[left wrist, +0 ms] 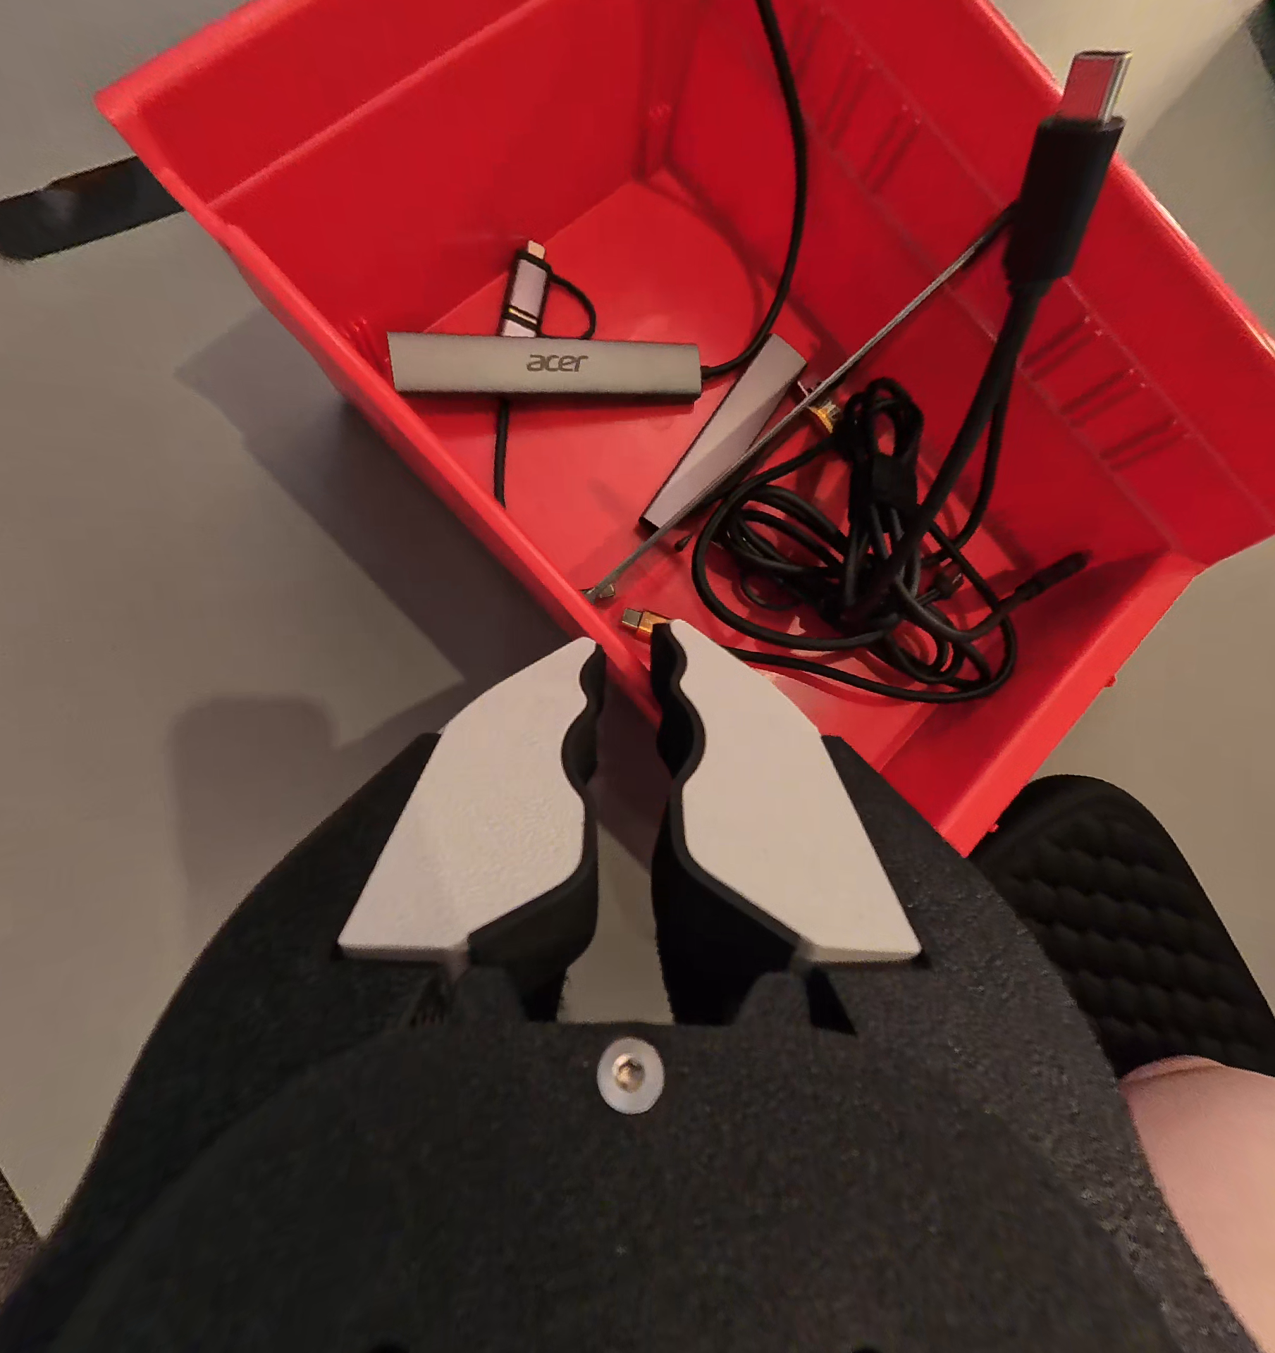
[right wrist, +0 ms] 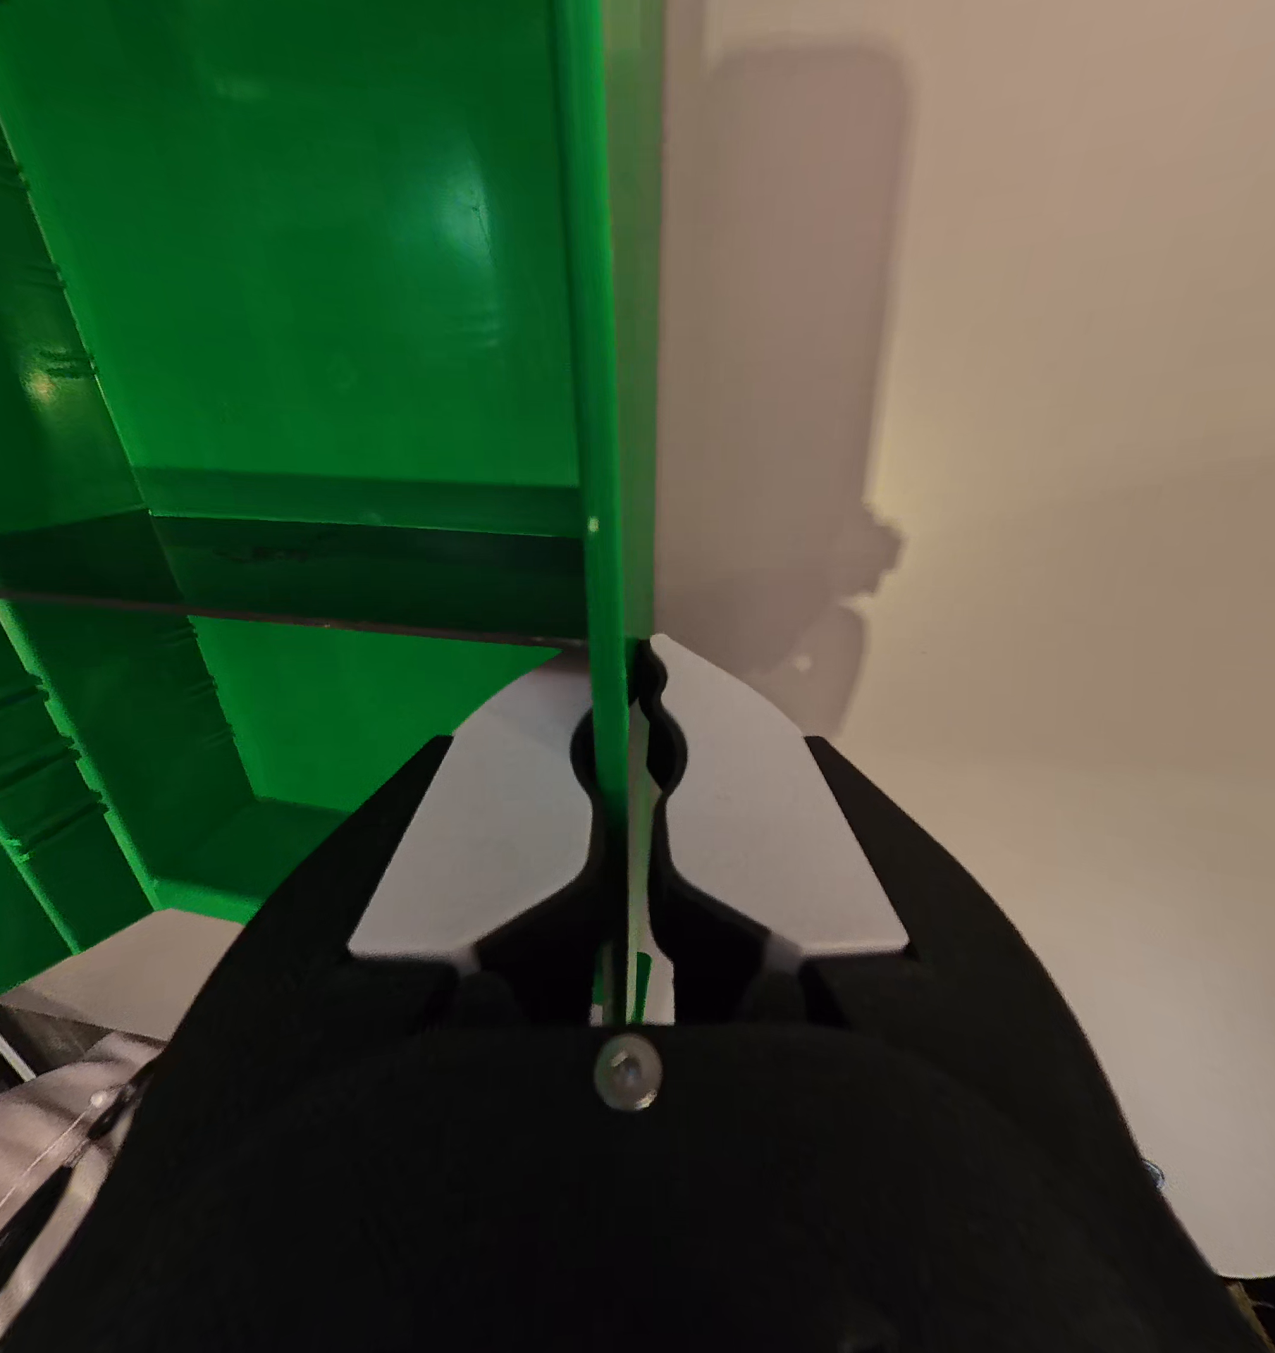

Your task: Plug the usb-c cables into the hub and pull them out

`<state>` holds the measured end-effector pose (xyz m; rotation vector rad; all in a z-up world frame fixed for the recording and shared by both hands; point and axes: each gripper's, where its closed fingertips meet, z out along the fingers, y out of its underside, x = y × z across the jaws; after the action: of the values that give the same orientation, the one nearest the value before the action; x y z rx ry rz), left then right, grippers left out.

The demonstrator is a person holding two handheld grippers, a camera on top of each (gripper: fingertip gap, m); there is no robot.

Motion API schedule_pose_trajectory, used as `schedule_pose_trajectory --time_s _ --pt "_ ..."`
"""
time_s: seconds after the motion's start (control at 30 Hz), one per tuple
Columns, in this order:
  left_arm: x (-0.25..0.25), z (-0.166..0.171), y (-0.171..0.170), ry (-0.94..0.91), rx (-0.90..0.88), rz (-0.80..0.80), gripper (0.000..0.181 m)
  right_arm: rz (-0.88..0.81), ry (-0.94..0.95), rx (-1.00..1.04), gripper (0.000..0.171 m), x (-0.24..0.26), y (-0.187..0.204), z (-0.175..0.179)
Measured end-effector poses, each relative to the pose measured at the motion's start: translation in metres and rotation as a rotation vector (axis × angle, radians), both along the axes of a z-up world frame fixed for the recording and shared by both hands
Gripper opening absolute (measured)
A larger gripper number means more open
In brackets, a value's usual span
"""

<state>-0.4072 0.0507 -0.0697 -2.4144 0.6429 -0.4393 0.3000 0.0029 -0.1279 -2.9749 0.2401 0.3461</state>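
My right gripper (right wrist: 623, 732) pinches the green bin (right wrist: 597, 366) wall; left gripper (left wrist: 630, 659), slightly spread (empty), must next reach the hub (left wrist: 546, 364), mid-frame

Red bin (left wrist: 414, 168), grey hubs (left wrist: 546, 366), black cables (left wrist: 861, 542); green bin (right wrist: 327, 293); white table (right wrist: 1059, 366).

Red bin (left wrist: 473, 146), green bin (right wrist: 327, 293) (both plastic), grey table (left wrist: 143, 549).
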Motion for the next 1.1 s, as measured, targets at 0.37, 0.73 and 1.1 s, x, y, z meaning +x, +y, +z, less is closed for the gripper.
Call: schedule_pose_trajectory --time_s 0.37,0.73,1.1 --pt "-0.007 0.001 0.007 0.003 0.027 -0.025 0.011 0.069 -0.008 0.003 0.006 0.006 -0.001 0.0" --pt "-0.015 0.004 0.013 -0.041 0.036 0.007 0.011 0.108 -0.022 0.016 0.006 0.006 0.0 0.0" --pt "-0.022 0.007 0.022 0.025 0.089 0.037 0.009 0.091 -0.03 0.02 0.006 0.005 -0.002 0.0"
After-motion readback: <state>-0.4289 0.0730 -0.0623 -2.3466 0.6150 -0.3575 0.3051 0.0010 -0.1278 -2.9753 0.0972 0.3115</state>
